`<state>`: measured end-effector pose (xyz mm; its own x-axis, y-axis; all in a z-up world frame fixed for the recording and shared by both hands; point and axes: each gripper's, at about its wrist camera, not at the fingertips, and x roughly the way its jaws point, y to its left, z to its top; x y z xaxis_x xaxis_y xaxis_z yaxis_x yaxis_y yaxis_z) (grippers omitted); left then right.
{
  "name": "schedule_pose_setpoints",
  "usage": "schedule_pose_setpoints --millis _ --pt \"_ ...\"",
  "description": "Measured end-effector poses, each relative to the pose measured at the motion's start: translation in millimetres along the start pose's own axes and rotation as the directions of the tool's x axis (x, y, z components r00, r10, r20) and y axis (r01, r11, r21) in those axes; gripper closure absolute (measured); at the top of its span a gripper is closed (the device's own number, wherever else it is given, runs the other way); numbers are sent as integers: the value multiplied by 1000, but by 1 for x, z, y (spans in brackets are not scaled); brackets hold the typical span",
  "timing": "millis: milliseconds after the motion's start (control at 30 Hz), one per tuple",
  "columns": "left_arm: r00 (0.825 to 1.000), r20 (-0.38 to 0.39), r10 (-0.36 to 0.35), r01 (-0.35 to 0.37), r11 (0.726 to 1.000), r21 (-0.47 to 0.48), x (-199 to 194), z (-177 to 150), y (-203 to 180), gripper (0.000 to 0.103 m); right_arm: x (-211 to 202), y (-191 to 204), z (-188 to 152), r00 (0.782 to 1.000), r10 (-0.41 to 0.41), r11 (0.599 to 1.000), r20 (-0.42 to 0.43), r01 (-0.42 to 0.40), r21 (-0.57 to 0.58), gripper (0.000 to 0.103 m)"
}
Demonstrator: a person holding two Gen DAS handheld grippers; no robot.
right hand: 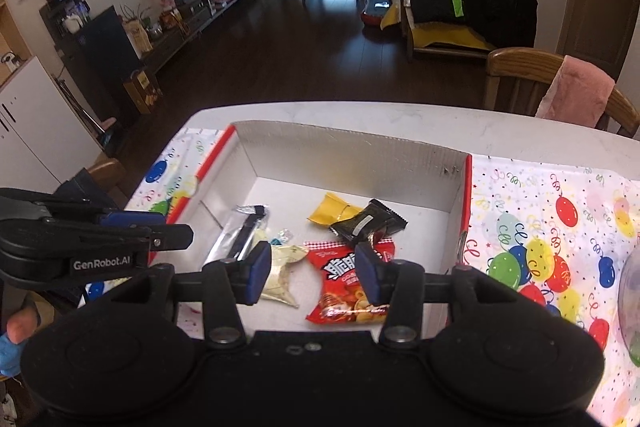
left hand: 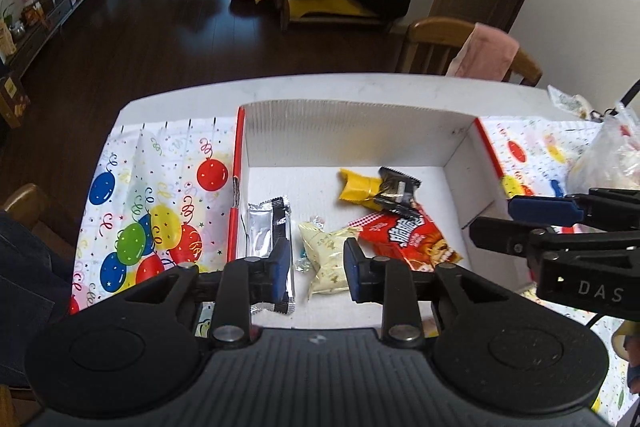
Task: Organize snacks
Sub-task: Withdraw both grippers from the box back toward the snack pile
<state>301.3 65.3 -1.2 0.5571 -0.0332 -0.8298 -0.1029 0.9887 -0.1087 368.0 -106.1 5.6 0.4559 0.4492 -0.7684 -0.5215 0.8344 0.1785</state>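
A white cardboard box (left hand: 344, 131) (right hand: 344, 155) with red edges sits on the table and holds several snacks: a silver-black packet (left hand: 268, 243) (right hand: 240, 235), a cream packet (left hand: 328, 259) (right hand: 280, 271), a red snack bag (left hand: 404, 235) (right hand: 348, 283), a yellow packet (left hand: 356, 185) (right hand: 332, 209), a black packet (left hand: 396, 193) (right hand: 366, 223) and a small clear candy (left hand: 302, 263) (right hand: 280, 237). My left gripper (left hand: 316, 267) is open and empty above the box's near part. My right gripper (right hand: 312, 267) is open and empty over the red bag and the cream packet.
A balloon-print cloth (left hand: 152, 211) (right hand: 552, 235) covers the table on both sides of the box. A clear plastic bag (left hand: 612, 155) lies at the right. A wooden chair with a pink cloth (left hand: 484, 51) (right hand: 572, 95) stands behind the table.
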Motion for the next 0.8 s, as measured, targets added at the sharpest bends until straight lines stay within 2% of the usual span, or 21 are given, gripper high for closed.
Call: schedule_pose_setpoints --millis 33,67,100,167,333,467,733,800 --pt "1000 10 -3 3 1000 1 -5 -2 0 71 -4 2 -2 1000 3 1000 10 -3 2 49" --pt "1000 21 -8 8 1000 4 -11 -4 0 65 -9 4 -4 1000 4 1000 26 -4 1 39" --pt "999 34 -13 13 1000 6 -17 -6 0 56 -14 6 -6 999 9 1000 42 -9 -2 33" --pt "998 62 -17 17 1000 6 -29 -11 0 45 -22 12 -9 998 18 1000 55 -17 -7 33" --pt "994 101 -43 41 999 23 -55 -28 1 44 -41 24 -22 996 47 999 80 -46 -18 26" --pt "990 134 -51 47 998 31 -75 -46 4 36 -54 35 -35 993 66 997 99 -63 -38 19" --pt "987 152 -50 47 999 23 -97 -82 17 34 -69 52 -66 990 103 993 101 -97 -61 17" --pt "988 149 -52 51 999 13 -99 -92 22 31 -70 55 -75 989 109 993 98 -103 -62 16"
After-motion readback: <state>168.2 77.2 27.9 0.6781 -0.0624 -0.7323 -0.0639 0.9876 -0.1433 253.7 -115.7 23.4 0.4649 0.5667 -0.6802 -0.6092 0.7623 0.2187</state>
